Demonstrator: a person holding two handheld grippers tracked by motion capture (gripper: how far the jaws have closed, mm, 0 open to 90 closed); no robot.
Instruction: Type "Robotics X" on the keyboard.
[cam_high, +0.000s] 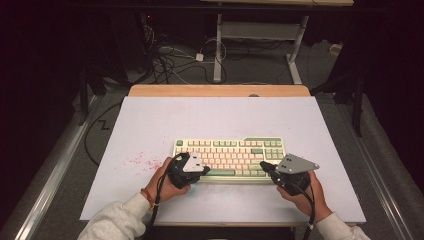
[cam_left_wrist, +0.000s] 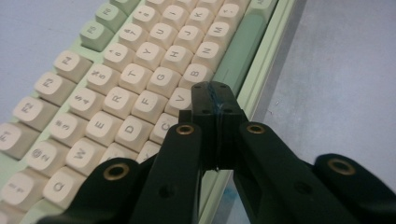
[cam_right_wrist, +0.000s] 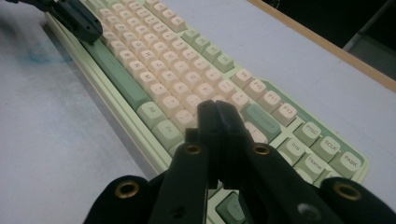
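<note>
Green-and-cream keyboard (cam_high: 229, 159) lies at table (cam_high: 150, 125) centre-front; left claw (cam_high: 204, 170) at its 7 o'clock and right claw (cam_high: 263, 166) at 5 o'clock, both closed tight and empty, poised over keys, prob. typing step, next needs precise tip press on one key.

The high view is dim, its surroundings falling to near black, while the pale worktop (cam_high: 150, 125) catches soft, even light from above with faint shadows and no glare. Both tool views are grainy: keyboard (cam_left_wrist: 116, 93) legends read softly, and far keys and the nearest tool parts blur.
</note>
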